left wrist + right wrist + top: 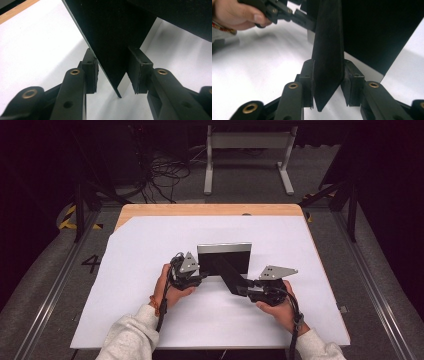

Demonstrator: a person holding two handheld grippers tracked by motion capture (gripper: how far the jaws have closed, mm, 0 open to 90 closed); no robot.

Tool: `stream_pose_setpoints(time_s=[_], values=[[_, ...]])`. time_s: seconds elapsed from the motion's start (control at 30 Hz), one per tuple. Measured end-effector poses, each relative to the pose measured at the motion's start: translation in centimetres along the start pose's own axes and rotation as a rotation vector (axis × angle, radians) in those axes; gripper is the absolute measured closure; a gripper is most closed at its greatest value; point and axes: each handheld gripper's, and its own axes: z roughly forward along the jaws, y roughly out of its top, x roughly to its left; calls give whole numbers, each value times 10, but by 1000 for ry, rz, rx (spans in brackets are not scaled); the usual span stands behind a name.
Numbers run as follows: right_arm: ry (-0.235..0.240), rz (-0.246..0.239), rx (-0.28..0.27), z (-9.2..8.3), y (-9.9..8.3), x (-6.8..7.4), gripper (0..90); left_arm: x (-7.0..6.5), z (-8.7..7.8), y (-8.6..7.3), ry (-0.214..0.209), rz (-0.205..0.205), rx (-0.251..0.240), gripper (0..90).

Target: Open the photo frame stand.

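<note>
**Holding a black folded box by two flaps**

Pinching one pointed black flap [327, 62], the right gripper [328, 85] has its fingers [308, 80] pressed on both sides. The left gripper [112, 72] has another flap [112, 50] between its half-open fingers [90, 72], touching one side. The black cardboard box [225, 260] stands mid-surface on white paper [125, 295].

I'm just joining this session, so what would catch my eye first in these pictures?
A black folded box with a pale rim stands mid-table on the white sheet. Its black flap slants toward the person, and the right tool is clamped on a flap. The left tool straddles another flap, one pad touching it and a gap at the other.
</note>
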Motion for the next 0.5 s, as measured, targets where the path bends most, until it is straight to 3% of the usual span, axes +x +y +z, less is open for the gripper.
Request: stream_pose_setpoints(time_s=[0.23, 0.5], values=[[-11, -18, 8, -1, 0, 1, 740, -1, -4, 2, 7, 9, -15, 633], [-8, -25, 24, -1, -1, 1, 753, -4, 0, 1, -7, 20, 5, 555]])
